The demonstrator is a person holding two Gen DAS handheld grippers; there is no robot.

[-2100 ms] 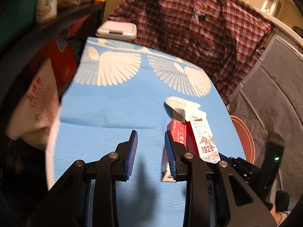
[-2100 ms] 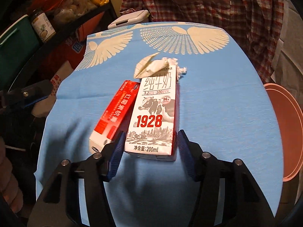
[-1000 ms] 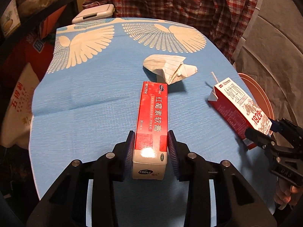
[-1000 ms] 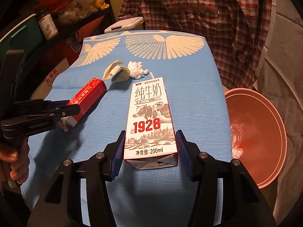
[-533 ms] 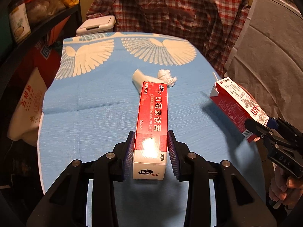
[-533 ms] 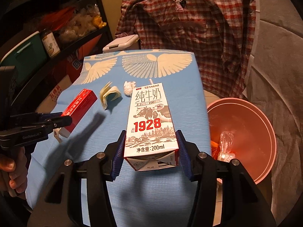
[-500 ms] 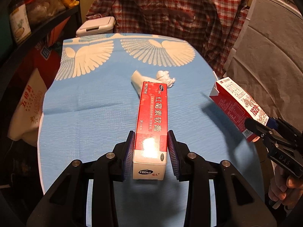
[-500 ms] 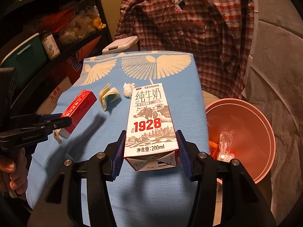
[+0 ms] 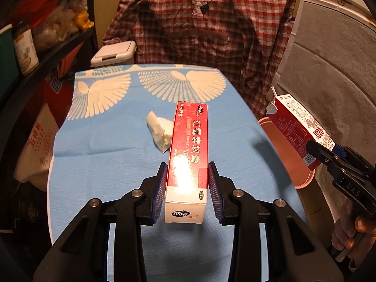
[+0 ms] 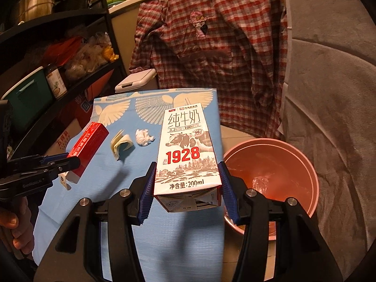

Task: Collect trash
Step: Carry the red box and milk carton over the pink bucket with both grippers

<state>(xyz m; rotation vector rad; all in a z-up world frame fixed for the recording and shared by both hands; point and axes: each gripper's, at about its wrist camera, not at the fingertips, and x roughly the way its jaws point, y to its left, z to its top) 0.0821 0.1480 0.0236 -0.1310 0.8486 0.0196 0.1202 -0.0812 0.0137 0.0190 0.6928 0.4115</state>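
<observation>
Blue cloth (image 9: 112, 155) with white fan-wing print covers the table, dim warm light. Nearest in the left wrist view: left gripper (image 9: 187, 188), both blue-padded fingers pressed against the long sides of a red ointment box (image 9: 189, 150), clamped at its near white end; box held off the cloth, pointing away along the fingers. Just past the box's left edge on the cloth, a folded paper scrap (image 9: 158, 129), partly hidden behind the box. Right wrist view, nearest: right gripper (image 10: 188, 188) pinching a milk carton (image 10: 188, 150) marked "1928" by its lower sides, carton face up, bottom end toward the camera, held clear above the table's right edge. Just right of the carton and lower down, a pink bin (image 10: 312, 176) on the floor beside the table, something clear and crinkled inside; carton not over the bin opening, its right fingertip overlaps the bin's near rim in view. Left of the carton on the cloth: a crumpled white tissue (image 10: 143, 137), then the folded paper scrap, near each other, apart from both grippers. Farther left, the left gripper with the red box, hand visible beneath. Beyond the table's far end: a white lidded container (image 10: 136, 81), a red plaid shirt (image 10: 211, 47) hanging, dark shelving (image 10: 58, 54) with jars and bags at left, grey fabric (image 10: 329, 94) at right.
</observation>
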